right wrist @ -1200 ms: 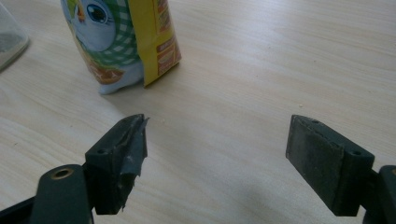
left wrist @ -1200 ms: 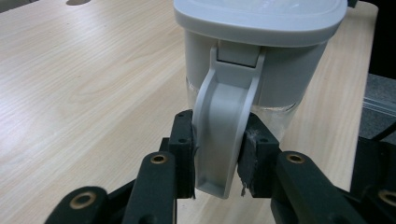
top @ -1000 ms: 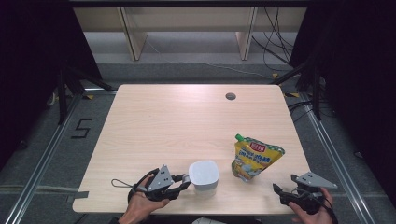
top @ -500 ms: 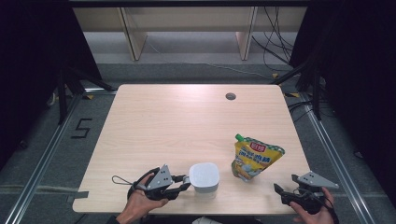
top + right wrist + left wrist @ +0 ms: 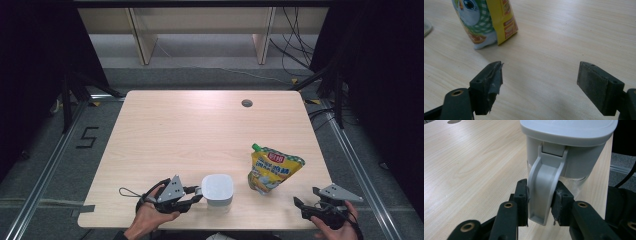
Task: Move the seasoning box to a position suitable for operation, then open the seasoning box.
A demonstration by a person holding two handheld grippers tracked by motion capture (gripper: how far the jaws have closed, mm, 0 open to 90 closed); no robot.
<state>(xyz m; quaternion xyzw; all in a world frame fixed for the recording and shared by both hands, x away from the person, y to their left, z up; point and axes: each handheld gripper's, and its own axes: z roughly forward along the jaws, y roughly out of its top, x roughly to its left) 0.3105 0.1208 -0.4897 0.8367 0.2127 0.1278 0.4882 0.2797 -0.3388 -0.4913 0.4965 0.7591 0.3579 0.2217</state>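
The left gripper (image 5: 196, 196) sits at the near edge of the table (image 5: 190, 130), left of centre, with its 2 jaws pinching the grey handle (image 5: 544, 192) of a white jug (image 5: 217, 189) from both sides. The jug stands upright on the table just right of that gripper, its lid (image 5: 569, 131) closed on top. The right gripper (image 5: 304, 209) hovers at the near right corner, its 2 jaws spread wide with nothing between them. A yellow pouch (image 5: 272, 168) with a green cap stands right of the jug, apart from it and a little farther from the near edge than the right gripper
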